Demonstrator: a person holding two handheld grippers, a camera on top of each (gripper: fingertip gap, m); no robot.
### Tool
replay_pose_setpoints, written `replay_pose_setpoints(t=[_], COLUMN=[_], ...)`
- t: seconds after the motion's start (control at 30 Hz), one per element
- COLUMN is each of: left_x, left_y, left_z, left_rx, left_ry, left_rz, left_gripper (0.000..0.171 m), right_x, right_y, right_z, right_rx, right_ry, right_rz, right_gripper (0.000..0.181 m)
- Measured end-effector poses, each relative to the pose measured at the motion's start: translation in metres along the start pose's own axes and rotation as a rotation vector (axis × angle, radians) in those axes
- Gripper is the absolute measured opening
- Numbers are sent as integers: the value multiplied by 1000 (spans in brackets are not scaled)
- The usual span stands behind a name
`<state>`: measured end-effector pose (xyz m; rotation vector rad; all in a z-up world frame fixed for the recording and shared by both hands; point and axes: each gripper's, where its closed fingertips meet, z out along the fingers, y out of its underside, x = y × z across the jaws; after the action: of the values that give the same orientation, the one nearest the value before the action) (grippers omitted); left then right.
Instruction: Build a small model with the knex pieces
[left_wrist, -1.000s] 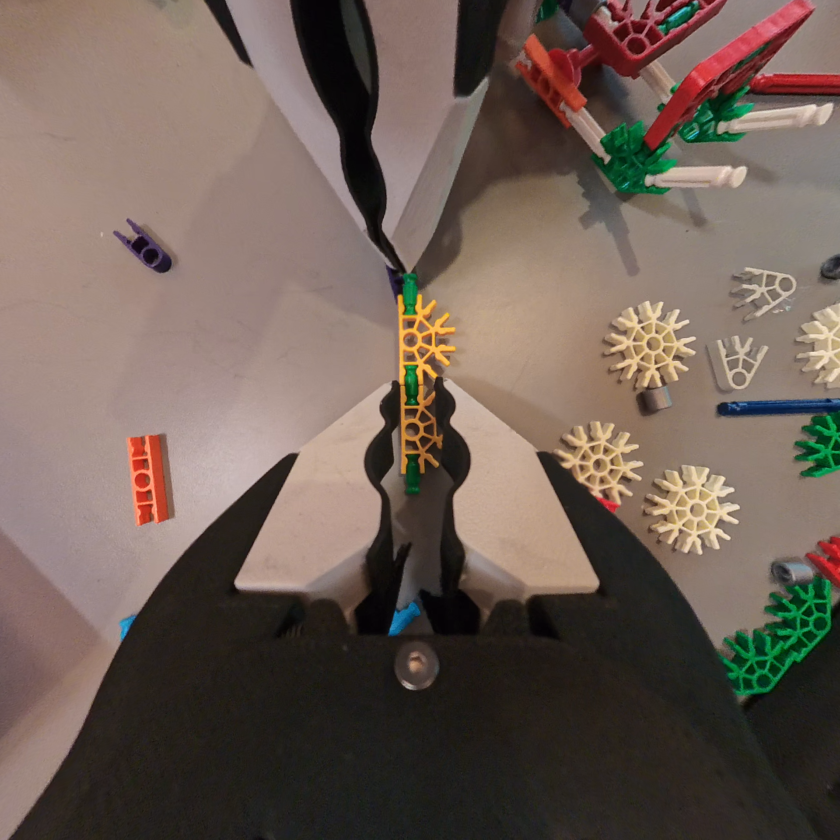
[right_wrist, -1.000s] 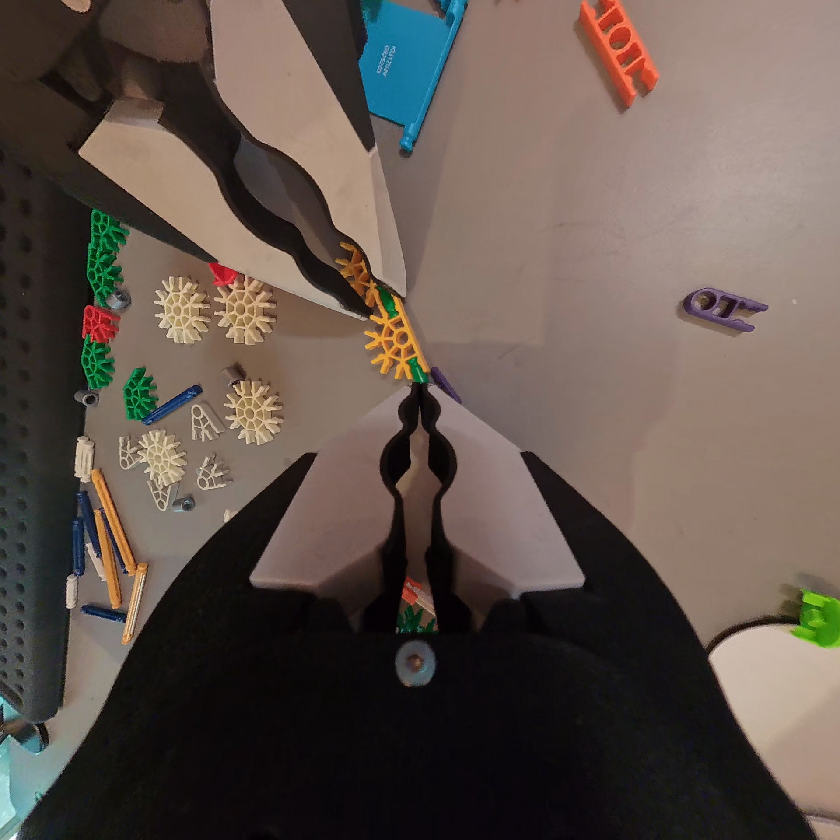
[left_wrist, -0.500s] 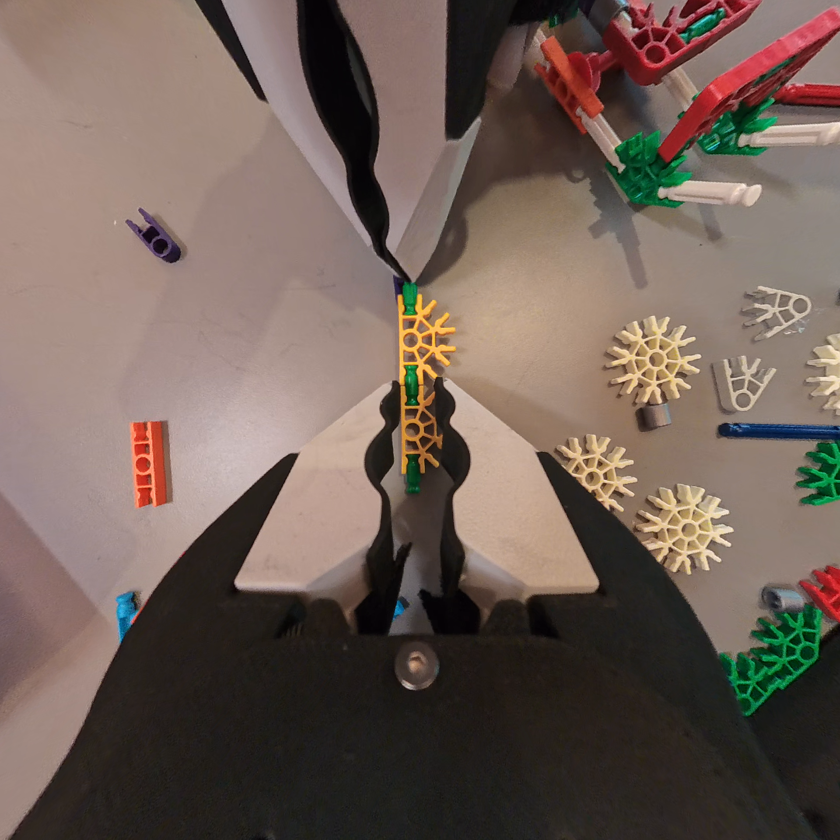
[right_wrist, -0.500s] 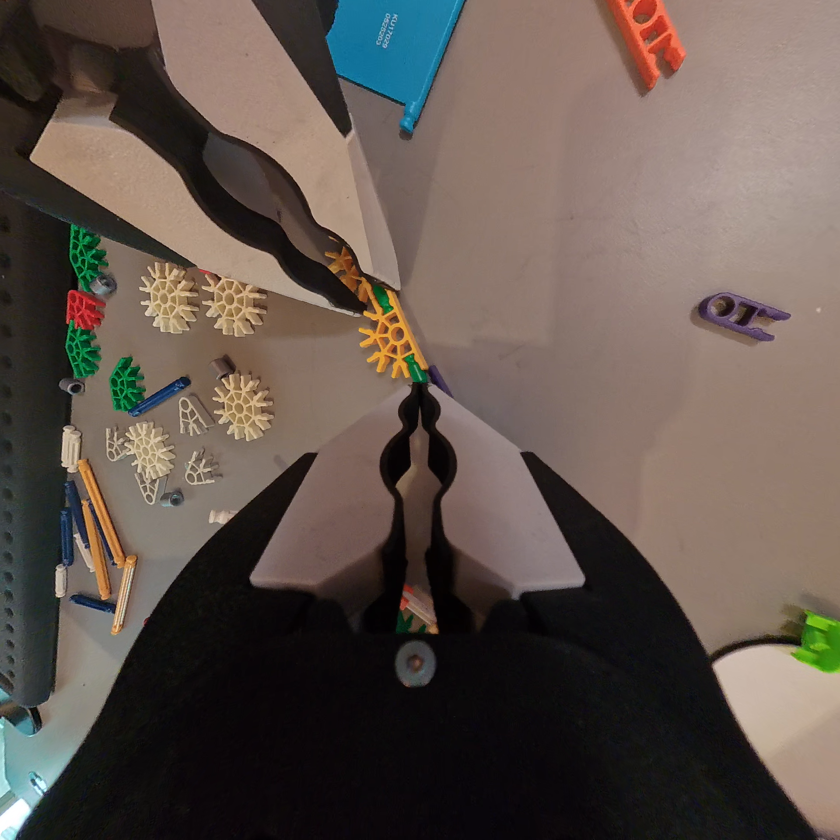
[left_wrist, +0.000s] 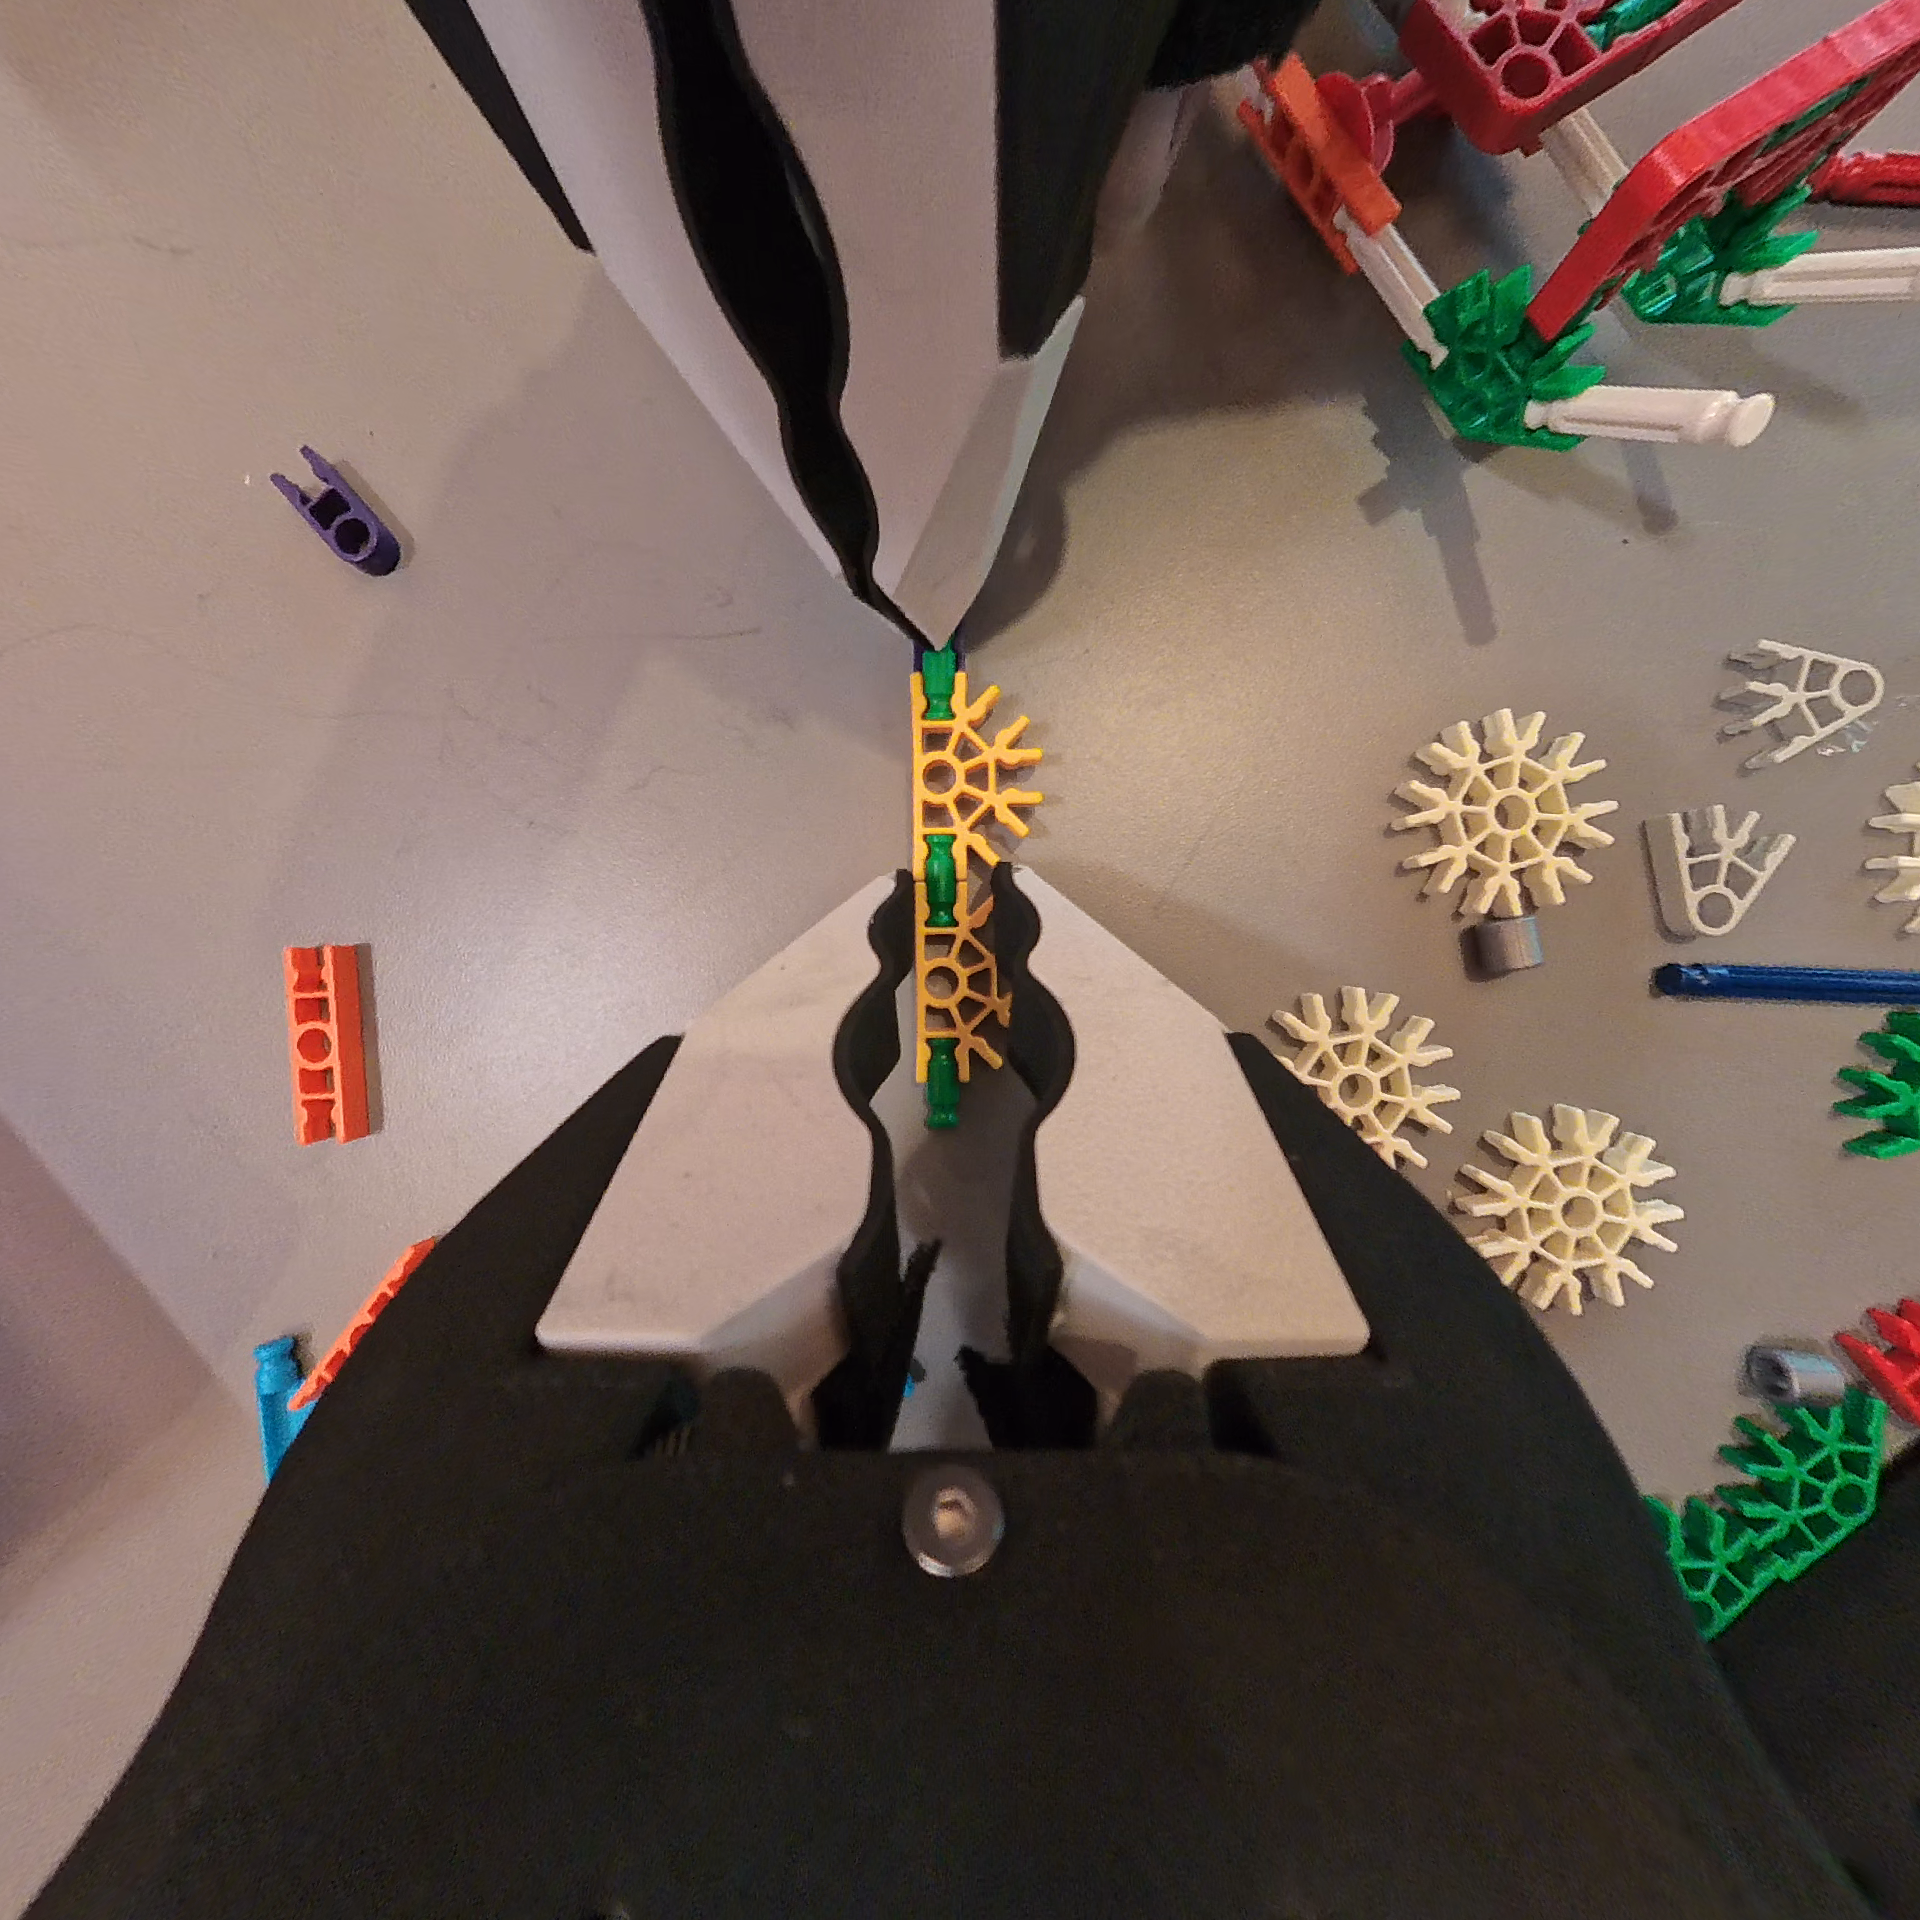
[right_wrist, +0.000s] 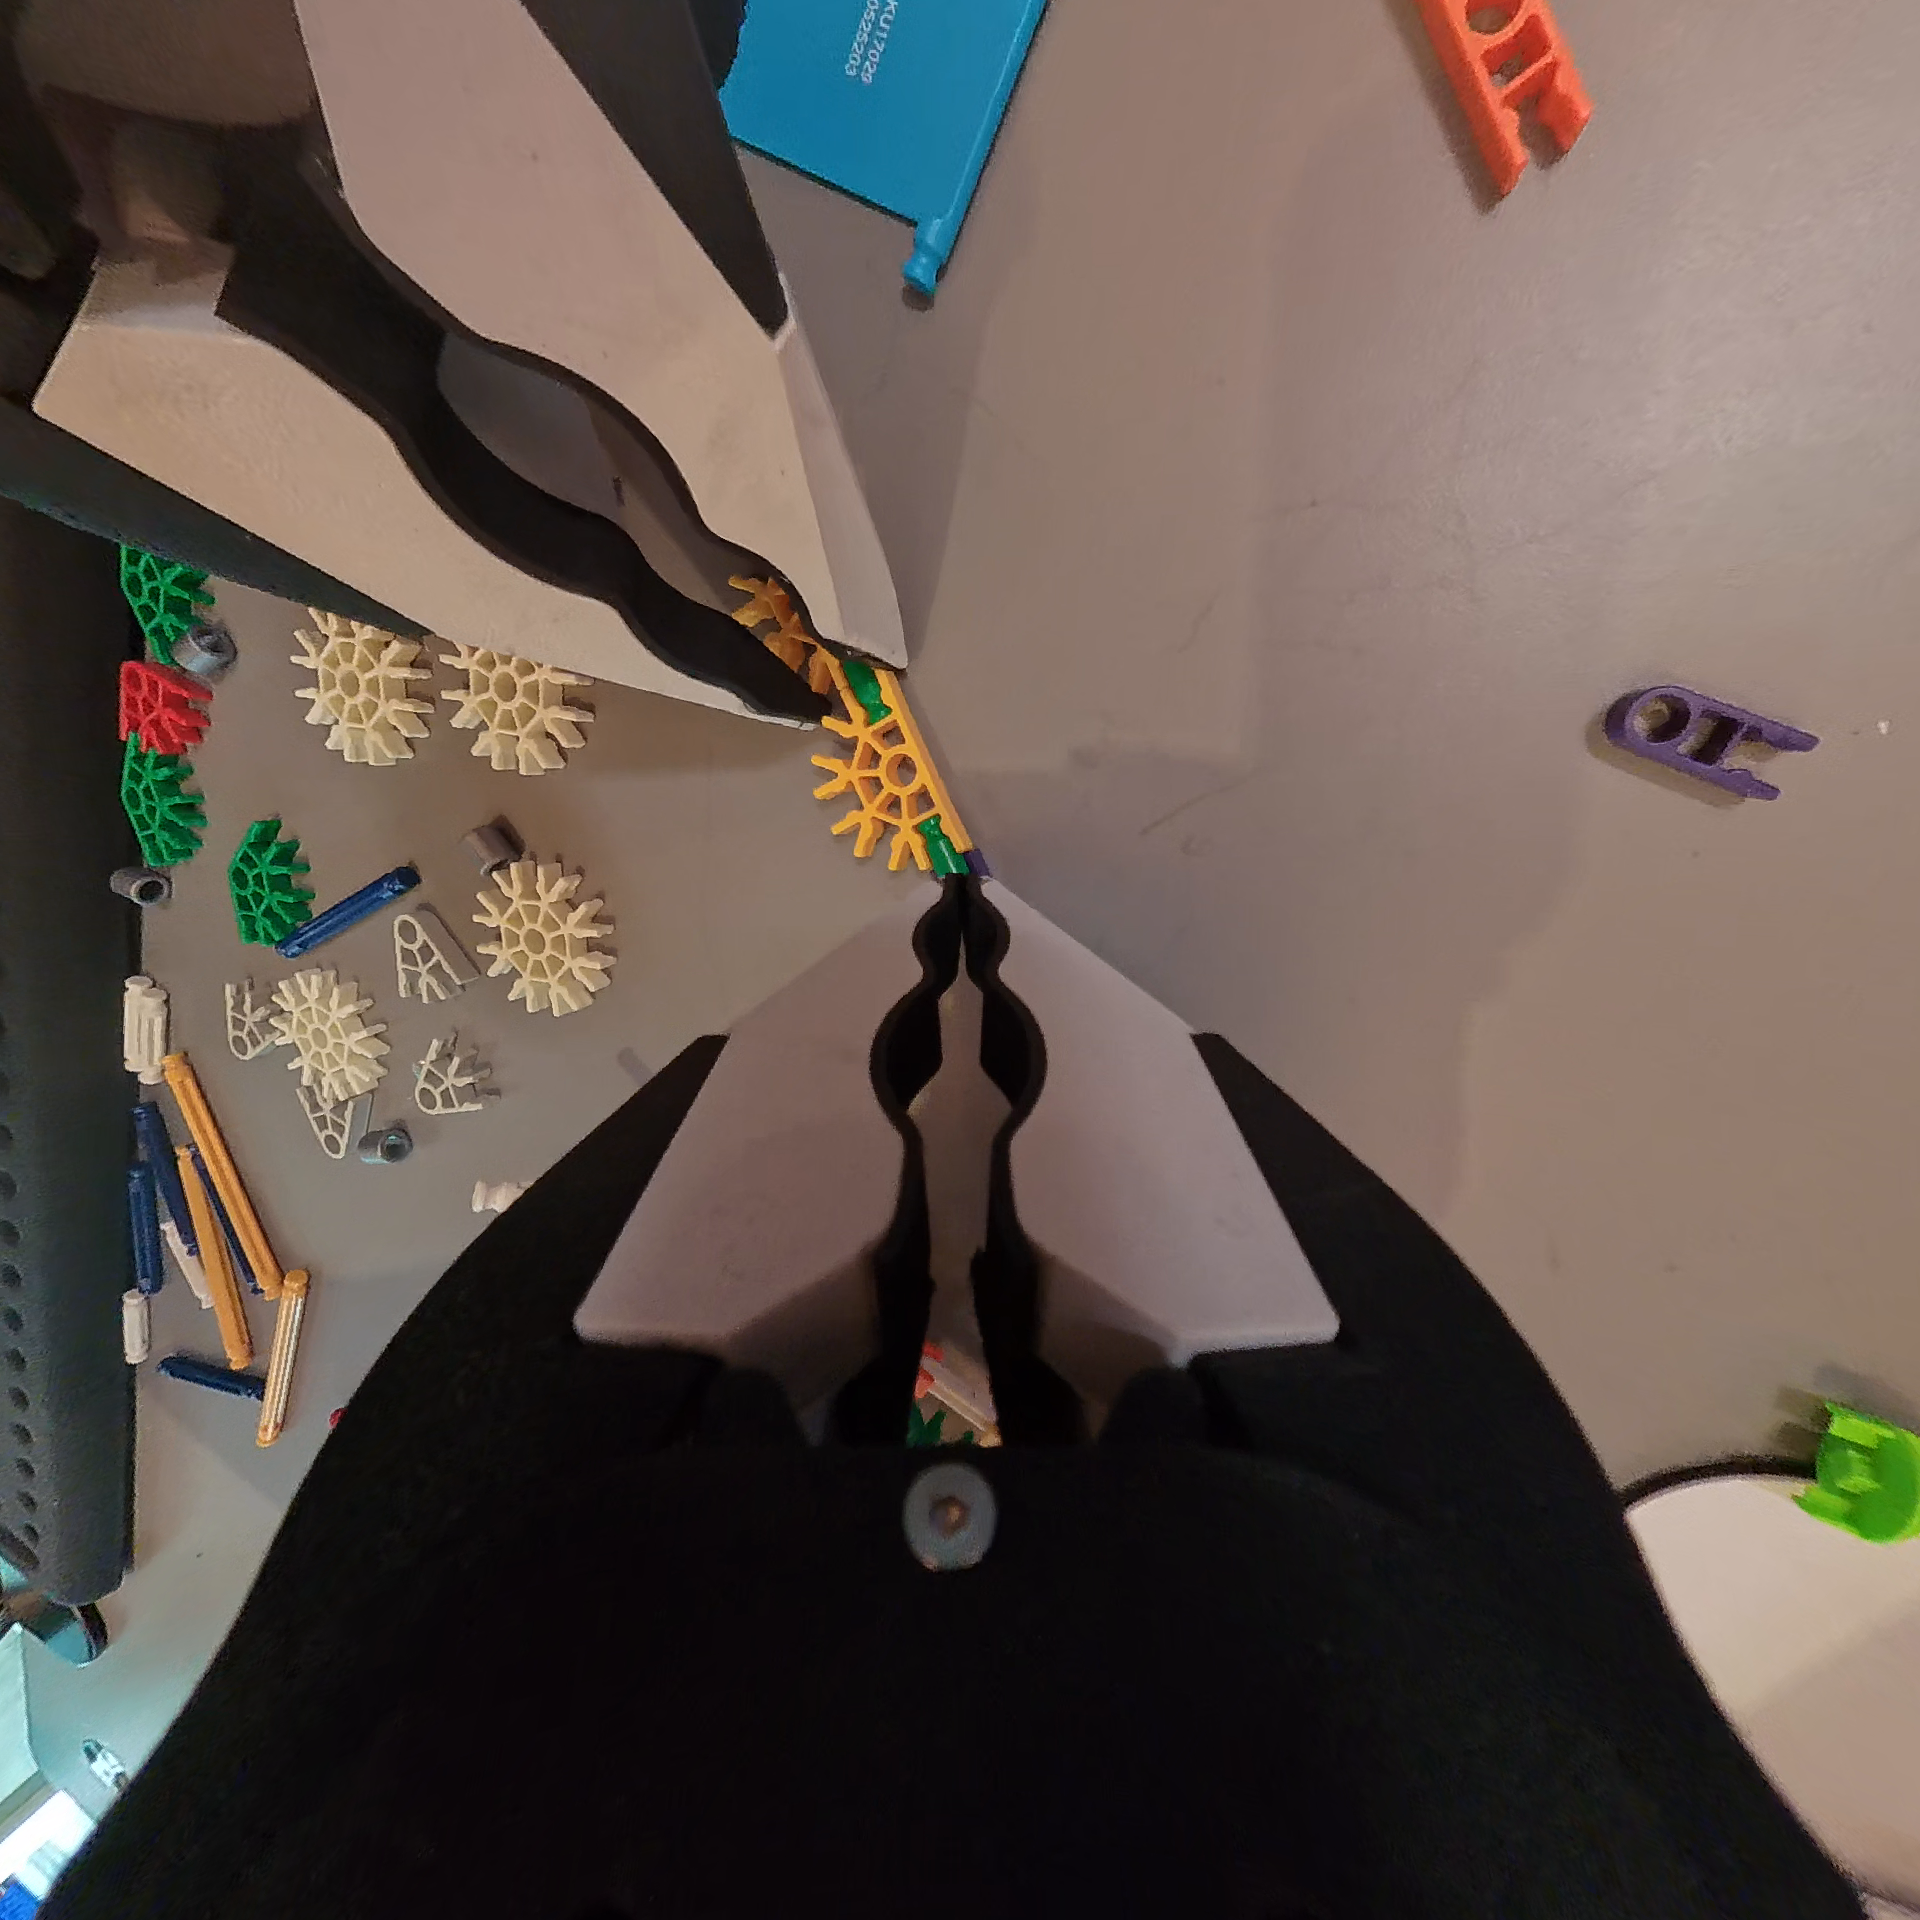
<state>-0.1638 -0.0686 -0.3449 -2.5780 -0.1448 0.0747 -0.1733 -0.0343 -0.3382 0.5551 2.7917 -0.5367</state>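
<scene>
Grey tabletop (left_wrist: 520, 831) seen under both claws; red-white-green built frame (left_wrist: 1558, 208) lies far right in left wrist view, blue panel (right_wrist: 883, 83) beyond left claw in right wrist view. Yellow connector chain (left_wrist: 961, 883) on green rods is held aloft between claws: left gripper (left_wrist: 951, 883) is closed on near yellow connector; right gripper (right_wrist: 961, 894) is pinched tight at far green rod tip (right_wrist: 943, 860), small purple piece beside it. Cream snowflake connectors (left_wrist: 1501, 816), orange clip (left_wrist: 327, 1039), purple clip (left_wrist: 343, 520) lie scattered, well apart; nothing is seen between claws but chain.
</scene>
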Motion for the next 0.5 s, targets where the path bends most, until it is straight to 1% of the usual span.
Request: replay_pose_setpoints(t=[0.27, 0.33, 0.43, 0.5], left_x=[1, 1, 1, 0], left_y=[0, 1, 1, 0], left_z=[1, 1, 2, 2], left_rx=[-9, -7, -4, 17], left_ry=[3, 4, -1, 8], left_rz=[17, 19, 35, 27], left_gripper=[10, 10, 10, 10], right_x=[-1, -3, -3, -2], right_y=[1, 2, 1, 2], right_z=[2, 4, 5, 4], right_rx=[-56, -48, 10, 8], right_ry=[84, 96, 79, 96], right_rz=[-56, -51, -13, -12], right_gripper=[0, 0, 0, 0])
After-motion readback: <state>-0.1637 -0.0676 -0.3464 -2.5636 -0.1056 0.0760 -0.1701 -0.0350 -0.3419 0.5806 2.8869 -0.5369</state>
